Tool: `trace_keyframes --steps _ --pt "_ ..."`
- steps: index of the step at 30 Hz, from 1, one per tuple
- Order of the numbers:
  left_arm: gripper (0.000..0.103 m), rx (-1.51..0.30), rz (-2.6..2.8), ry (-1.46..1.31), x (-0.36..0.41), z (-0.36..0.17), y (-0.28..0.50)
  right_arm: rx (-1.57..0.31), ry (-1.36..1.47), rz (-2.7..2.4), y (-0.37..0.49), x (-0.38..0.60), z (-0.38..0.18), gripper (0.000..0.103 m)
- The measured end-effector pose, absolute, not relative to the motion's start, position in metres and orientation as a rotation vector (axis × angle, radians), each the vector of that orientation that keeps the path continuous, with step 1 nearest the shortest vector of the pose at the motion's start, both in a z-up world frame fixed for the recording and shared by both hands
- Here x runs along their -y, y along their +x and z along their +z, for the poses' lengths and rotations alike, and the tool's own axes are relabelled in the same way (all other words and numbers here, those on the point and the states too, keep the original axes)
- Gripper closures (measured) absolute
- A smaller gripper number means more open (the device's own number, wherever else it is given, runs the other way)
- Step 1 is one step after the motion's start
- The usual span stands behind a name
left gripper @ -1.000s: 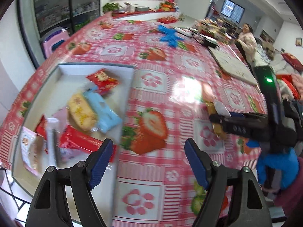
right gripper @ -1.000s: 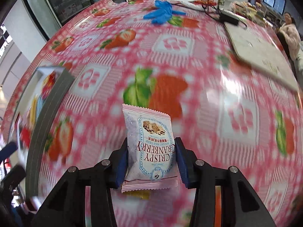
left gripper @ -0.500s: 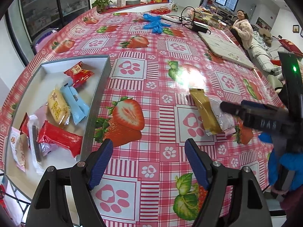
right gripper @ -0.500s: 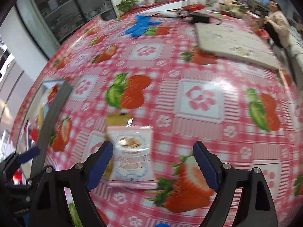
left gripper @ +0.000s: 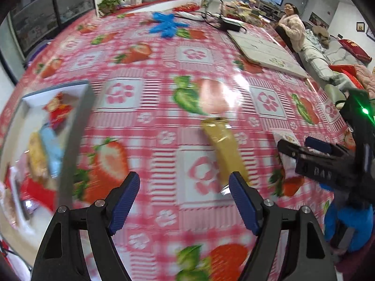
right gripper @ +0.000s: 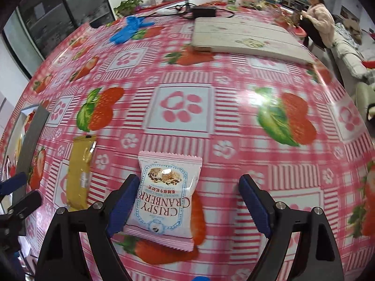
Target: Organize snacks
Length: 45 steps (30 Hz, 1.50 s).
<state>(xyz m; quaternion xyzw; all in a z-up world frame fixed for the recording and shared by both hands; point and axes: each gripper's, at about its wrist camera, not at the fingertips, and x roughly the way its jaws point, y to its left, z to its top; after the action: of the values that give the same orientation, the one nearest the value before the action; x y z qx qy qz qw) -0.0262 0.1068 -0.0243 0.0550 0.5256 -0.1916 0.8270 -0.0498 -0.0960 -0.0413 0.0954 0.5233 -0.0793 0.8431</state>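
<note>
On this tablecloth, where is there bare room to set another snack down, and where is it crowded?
Free: the wide stretch between the cranberry packet and the grey board, and everything right of the packet. Crowded: the tray full of snacks, and the strip where the gold packet lies beside the cranberry one.

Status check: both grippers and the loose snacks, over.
Both grippers open, empty: left gripper, right gripper. Cranberry packet and gold packet flat on tablecloth, outside tray. Nothing blocking.
</note>
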Motion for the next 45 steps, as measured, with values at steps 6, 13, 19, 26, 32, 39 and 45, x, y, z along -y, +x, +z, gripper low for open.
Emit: trace_keyframes --steps 6,13,19,26,32,39,45 --pt "0.021 -1.142 -0.361 0.116 -0.077 -0.043 -0.010 -1.090 0.174 -0.188 -0.060 0.094 -0.044 0.001" --pt "0.018 -1.075 -0.308 0.187 -0.061 -0.055 -0.002 -1.077 0.125 -0.209 -0.058 0.094 -0.049 0.001" --pt "0.034 -1.013 -0.306 0.169 -0.081 -0.053 -0.005 -1.044 0.100 -0.218 -0.056 0.088 -0.051 0.001" --pt "0.015 -0.933 -0.312 0.135 -0.094 -0.060 -0.003 -0.991 0.089 -0.216 -0.061 0.087 -0.052 0.001" --pt "0.000 -0.953 -0.322 0.149 -0.090 -0.064 0.001 -0.972 0.096 -0.229 -0.056 0.087 -0.053 0.000" --pt "0.000 -0.952 -0.322 0.149 -0.091 -0.063 0.000 -0.969 0.098 -0.233 -0.054 0.087 -0.053 0.000" --pt "0.000 -0.952 -0.322 0.149 -0.091 -0.064 0.000 -0.969 0.097 -0.231 -0.054 0.087 -0.053 0.000"
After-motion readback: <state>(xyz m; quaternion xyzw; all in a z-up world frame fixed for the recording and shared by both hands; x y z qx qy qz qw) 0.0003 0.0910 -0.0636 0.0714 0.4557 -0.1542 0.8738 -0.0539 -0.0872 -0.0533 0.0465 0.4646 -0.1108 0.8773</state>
